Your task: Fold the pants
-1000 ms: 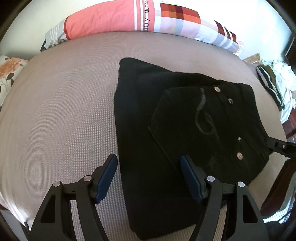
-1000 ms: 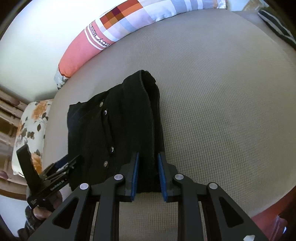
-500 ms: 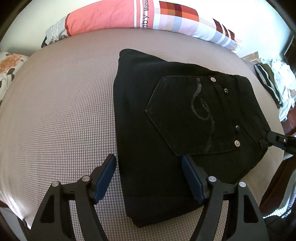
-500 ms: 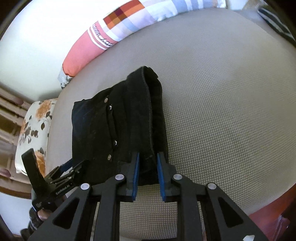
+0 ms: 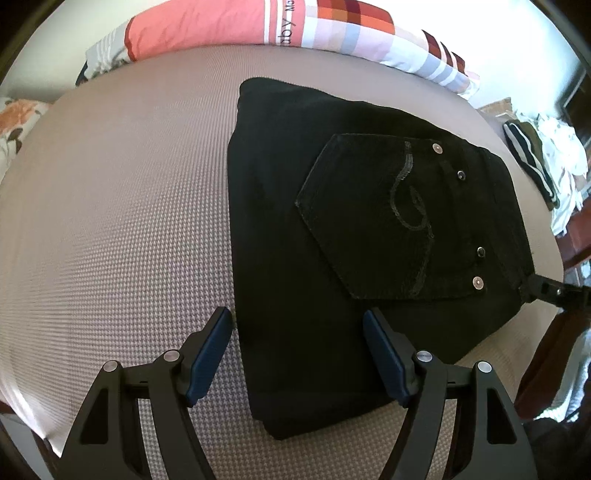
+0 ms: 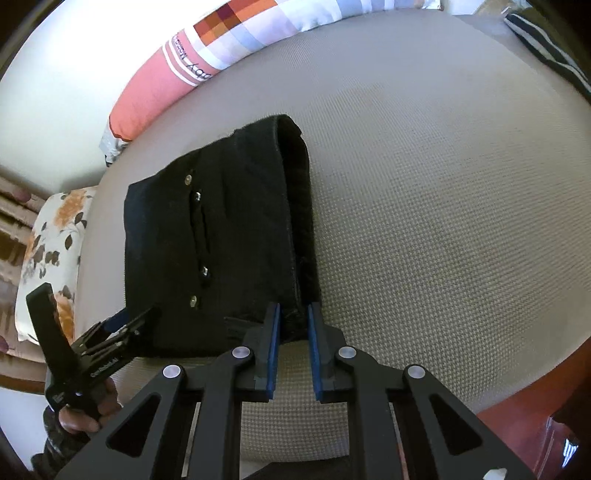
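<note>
Black pants (image 5: 332, 229) lie folded into a thick rectangle on the grey bed, back pocket with a stitched swirl facing up. My left gripper (image 5: 297, 325) is open, its blue pads straddling the near left edge of the pants without closing on them. My right gripper (image 6: 294, 317) is shut on the near corner of the pants (image 6: 221, 236) at the folded stack's edge. The right gripper's tip also shows in the left wrist view (image 5: 546, 288) at the pants' right corner. The left gripper shows in the right wrist view (image 6: 110, 339), held by a hand.
A long pink and checked bolster pillow (image 5: 295, 26) lies along the far edge of the bed (image 5: 110, 221). A floral pillow (image 6: 48, 251) sits at the left. A heap of clothes (image 5: 546, 162) lies at the right, beside a wooden bed frame (image 6: 535, 406).
The top fold of the pants has settled flat, and the pocket now lies smooth. My left gripper has drawn back slightly, still open. My right gripper stays shut on the corner.
</note>
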`<state>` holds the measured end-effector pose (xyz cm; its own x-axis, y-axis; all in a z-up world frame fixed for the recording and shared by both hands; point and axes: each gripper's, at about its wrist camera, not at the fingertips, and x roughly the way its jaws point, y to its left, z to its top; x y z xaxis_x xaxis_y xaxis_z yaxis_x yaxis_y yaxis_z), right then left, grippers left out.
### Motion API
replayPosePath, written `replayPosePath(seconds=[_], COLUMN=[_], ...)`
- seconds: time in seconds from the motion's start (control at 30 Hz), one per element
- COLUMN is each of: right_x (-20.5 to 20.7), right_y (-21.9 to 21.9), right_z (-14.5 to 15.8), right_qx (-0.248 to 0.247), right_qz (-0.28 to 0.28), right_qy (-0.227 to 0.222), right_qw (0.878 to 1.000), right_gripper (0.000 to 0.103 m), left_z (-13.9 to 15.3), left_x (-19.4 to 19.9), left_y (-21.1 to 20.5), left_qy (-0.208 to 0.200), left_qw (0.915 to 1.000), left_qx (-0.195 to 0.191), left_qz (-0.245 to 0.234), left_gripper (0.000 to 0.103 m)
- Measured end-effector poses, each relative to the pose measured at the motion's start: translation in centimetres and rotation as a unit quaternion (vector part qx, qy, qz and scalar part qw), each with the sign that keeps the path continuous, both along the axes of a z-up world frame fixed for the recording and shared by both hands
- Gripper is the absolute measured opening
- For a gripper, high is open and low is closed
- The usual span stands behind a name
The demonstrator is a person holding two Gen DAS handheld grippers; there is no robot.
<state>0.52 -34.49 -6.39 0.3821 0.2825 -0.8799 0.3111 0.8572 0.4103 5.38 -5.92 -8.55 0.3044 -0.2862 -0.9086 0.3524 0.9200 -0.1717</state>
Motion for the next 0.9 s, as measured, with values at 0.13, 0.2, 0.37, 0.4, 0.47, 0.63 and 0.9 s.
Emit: replayPosePath(seconds=[0.13,0.2,0.37,0.4,0.47,0.63,0.9], right_x=[-0.1,0.1,0.2,0.2,0.3,0.6,0.6], right_y=[-0.1,-0.2,-0.3,-0.3,-0.4,0.1,0.3], right_z=[-0.1,-0.1,0.0,0.0,0.2,0.6,0.9], right_qx=[0.007,0.010,0.015,0.015,0.013,-0.006,-0.013], right_qz=[-0.001,-0.002,-0.004,-0.003,-0.003,0.001,-0.009], right_qy=[0.002,0.000,0.001,0.001,0.001,0.002,0.002], right_qw=[1.000,1.000,1.000,1.000,1.000,1.000,1.000], right_gripper=[0.013,0.013,0.016,0.018,0.018,0.022,0.036], left_z=[0.0,0.0,0.0,0.0,0.0,0.1,0.3], left_x=[0.1,0.1,-0.1,-0.1,-0.1,0.0,0.2], left_y=[-0.3,-0.4,-0.2,-0.3,-0.2,-0.3,-0.2], left_qy=[-0.007,-0.008,-0.009,-0.010,-0.011,-0.013,-0.016], left_qw=[1.0000,0.9999,0.9999,0.9999,0.9999,0.9998,0.9998], left_qx=[0.006,0.006,0.006,0.007,0.008,0.012,0.009], left_qz=[-0.001,0.001,0.001,0.001,0.001,0.000,0.001], left_gripper=[0.077,0.077,0.077,0.077,0.077,0.078,0.078])
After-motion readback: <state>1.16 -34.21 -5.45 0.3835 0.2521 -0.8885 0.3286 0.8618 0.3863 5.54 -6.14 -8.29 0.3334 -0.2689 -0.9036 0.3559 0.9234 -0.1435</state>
